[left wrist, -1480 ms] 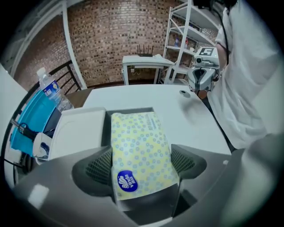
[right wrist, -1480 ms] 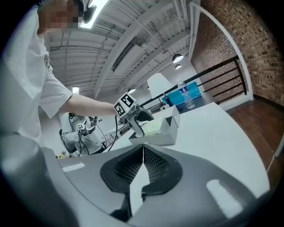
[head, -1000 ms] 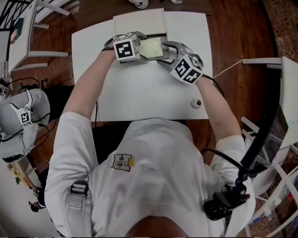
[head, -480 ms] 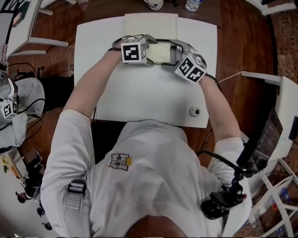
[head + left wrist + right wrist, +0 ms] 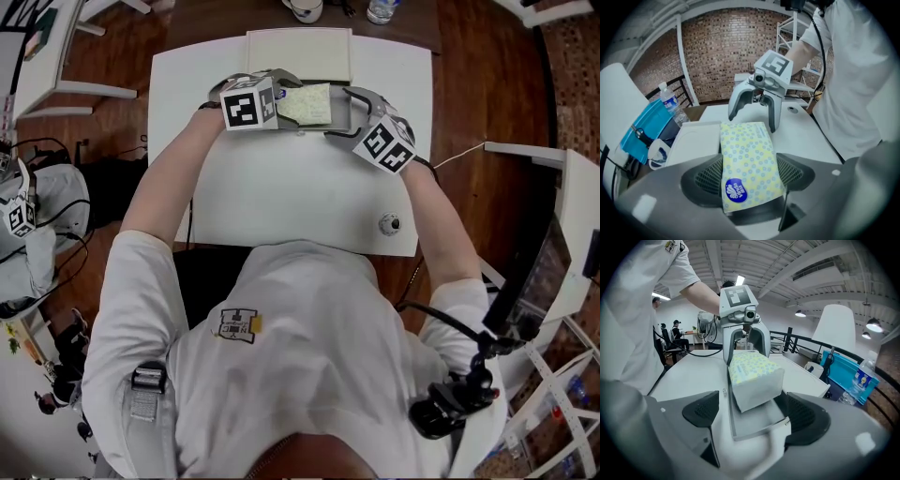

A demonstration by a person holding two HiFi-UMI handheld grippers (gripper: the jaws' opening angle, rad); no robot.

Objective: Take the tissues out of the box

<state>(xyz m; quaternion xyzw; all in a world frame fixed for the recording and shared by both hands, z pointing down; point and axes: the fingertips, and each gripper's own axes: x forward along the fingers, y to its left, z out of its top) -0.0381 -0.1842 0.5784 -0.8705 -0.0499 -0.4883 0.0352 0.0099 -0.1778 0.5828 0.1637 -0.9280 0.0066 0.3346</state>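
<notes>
A yellow-and-blue dotted tissue pack (image 5: 307, 103) hangs tilted over the shallow grey box tray (image 5: 754, 420), its far end in the right gripper view lifted. My left gripper (image 5: 287, 101) reaches in from the left; its jaws are closing and the pads touch both long sides of the pack (image 5: 747, 164). My right gripper (image 5: 343, 111) faces it from the right. Its jaws are closing too, with the pack's other end (image 5: 754, 378) between them and a gap on each side. The box's open lid (image 5: 298, 54) lies flat behind.
Everything sits on a white table (image 5: 281, 197). A small round knob-like object (image 5: 389, 224) lies near its front right. A cup (image 5: 305, 9) and a water bottle (image 5: 380, 9) stand beyond the far edge, and a blue bag (image 5: 647, 131) is there too.
The pack has gone from lying flat in the tray to tilted, with its left end raised. My left gripper has drawn slightly left with it, and the right one stays beside the tray.
</notes>
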